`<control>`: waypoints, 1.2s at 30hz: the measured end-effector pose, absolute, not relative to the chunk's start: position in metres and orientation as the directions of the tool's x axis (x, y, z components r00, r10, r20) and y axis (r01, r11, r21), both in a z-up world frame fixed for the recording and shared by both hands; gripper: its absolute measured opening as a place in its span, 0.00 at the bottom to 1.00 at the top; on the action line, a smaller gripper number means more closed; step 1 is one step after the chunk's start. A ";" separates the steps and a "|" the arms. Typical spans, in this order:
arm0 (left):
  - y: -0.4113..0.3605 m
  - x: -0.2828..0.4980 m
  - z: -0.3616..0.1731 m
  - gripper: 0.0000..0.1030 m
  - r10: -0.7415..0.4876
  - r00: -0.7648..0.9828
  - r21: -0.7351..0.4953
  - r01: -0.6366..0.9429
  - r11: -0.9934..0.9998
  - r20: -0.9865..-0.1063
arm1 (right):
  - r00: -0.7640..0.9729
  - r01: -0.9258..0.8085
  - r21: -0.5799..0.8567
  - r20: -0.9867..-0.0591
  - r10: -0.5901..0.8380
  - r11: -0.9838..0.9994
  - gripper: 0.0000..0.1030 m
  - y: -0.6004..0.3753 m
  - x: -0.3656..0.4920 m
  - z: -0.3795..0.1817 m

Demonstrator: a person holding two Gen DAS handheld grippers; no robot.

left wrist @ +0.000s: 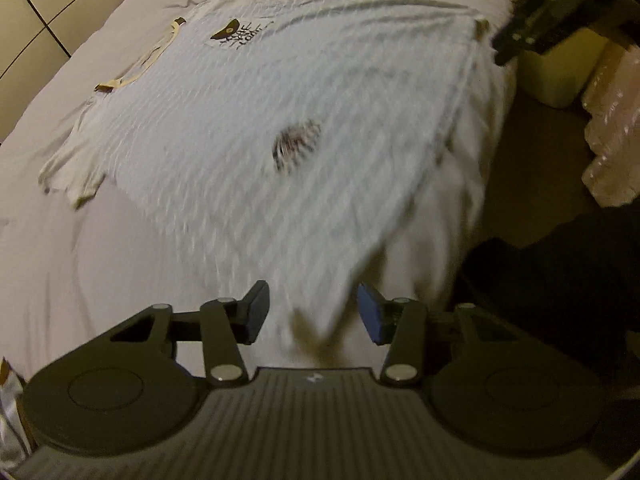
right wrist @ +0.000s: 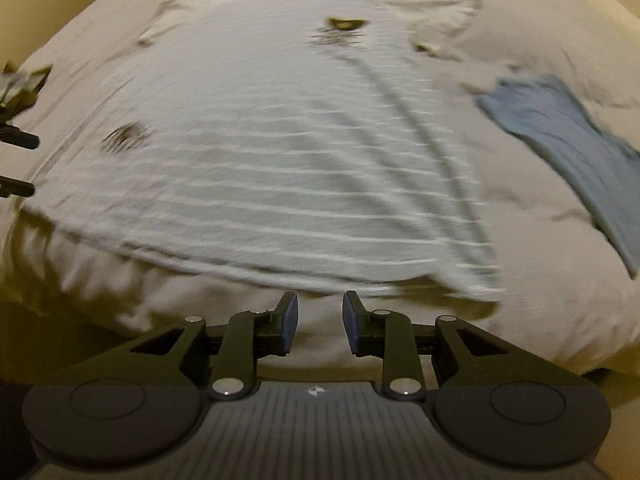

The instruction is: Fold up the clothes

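Note:
A white ribbed T-shirt (left wrist: 280,100) with a small dark chest print and cream neck trim lies spread flat on the bed, blurred in both views. Its lower hem runs along the bed's edge. My left gripper (left wrist: 312,312) is open over one hem corner, and the cloth's tip lies between the pads without being pressed. My right gripper (right wrist: 320,320) is open by a narrow gap just short of the T-shirt (right wrist: 260,152) hem, with nothing between its pads. The right gripper (left wrist: 532,28) also shows at the far hem corner in the left wrist view.
A blue folded garment (right wrist: 560,136) lies on the pale bedsheet (right wrist: 540,320) beside the shirt. Off the bed's edge stand a cream bin (left wrist: 560,72) and plastic-wrapped packs (left wrist: 612,120). Wardrobe doors (left wrist: 36,8) rise beyond the bed's far side.

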State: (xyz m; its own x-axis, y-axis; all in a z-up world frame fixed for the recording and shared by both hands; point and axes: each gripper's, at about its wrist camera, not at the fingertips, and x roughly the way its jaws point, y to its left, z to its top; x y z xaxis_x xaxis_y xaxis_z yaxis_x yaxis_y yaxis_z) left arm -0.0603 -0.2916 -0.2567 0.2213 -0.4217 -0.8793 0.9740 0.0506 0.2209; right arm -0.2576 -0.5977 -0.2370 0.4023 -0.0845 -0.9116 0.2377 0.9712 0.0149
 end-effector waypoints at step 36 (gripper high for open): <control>-0.273 -0.091 -0.300 0.01 -0.425 0.383 0.490 0.854 -0.176 -0.820 | 0.514 -0.408 -0.484 -0.823 -0.242 0.774 0.00 -0.476 -0.203 -0.307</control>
State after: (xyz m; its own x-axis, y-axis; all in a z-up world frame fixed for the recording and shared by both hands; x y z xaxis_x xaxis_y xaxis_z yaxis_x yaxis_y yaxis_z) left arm -0.0915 -0.2730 -0.3005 0.3831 -0.4248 -0.8202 0.8540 -0.1755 0.4898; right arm -0.2033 -0.4759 -0.3071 0.5145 -0.2424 -0.8225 -0.4084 0.7742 -0.4836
